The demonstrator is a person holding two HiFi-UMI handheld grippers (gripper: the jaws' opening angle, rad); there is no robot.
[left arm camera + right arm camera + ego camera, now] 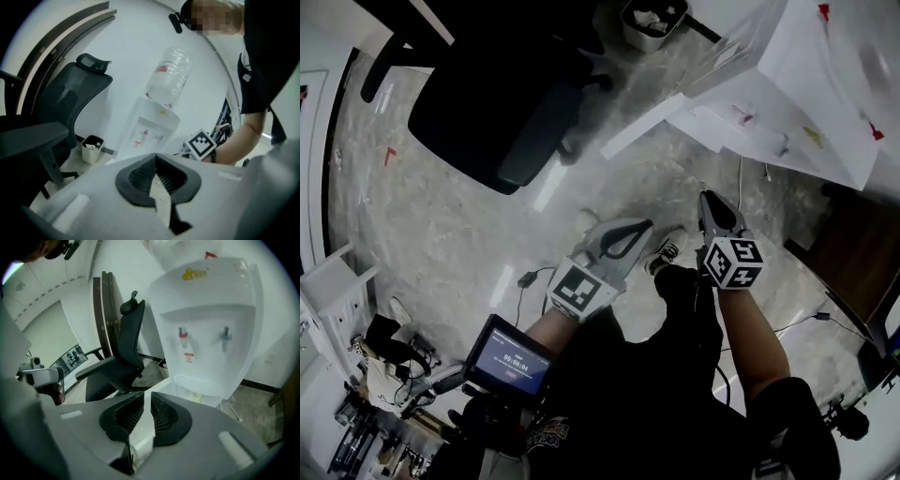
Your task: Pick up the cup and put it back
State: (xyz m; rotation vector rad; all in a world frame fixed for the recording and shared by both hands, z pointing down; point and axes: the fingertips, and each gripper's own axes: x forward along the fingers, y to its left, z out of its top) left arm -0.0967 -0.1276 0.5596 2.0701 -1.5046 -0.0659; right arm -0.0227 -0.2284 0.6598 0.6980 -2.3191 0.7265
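Closest to you, a small lit screen sits by your left forearm. Just beyond it, your left gripper has its jaws together at the tips, with nothing between them. Your right gripper, close beside it, has its jaws a narrow slit apart. Nothing sits in that slit, and the white base of the water dispenser shows through it. Both tools hang over the marbled floor. Farther out, a black office chair stands to the left and the dispenser to the right, with an upturned bottle on top. A small bin holding crumpled paper stands between them by the wall. Where the cup is, I cannot tell: no view shows it clearly.
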